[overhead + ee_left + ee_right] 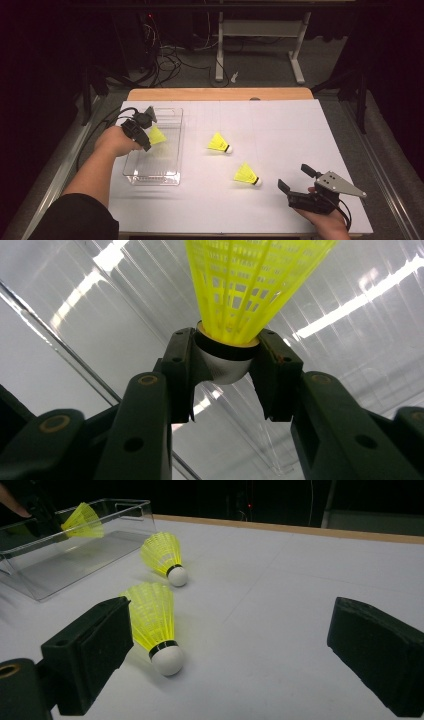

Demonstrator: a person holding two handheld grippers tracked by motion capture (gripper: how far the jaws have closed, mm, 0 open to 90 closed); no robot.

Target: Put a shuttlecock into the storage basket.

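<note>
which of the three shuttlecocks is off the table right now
The one over the clear bin, clamped by its cork in the left gripper. The other two shuttlecocks lie on the table.

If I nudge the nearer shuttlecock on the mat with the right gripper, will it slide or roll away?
The nearer shuttlecock lies on its side on the white mat, resting on a round cork and a flared skirt, so it would probably roll in an arc. Its open mesh skirt looks very light and likely flexes under the right gripper.
</note>
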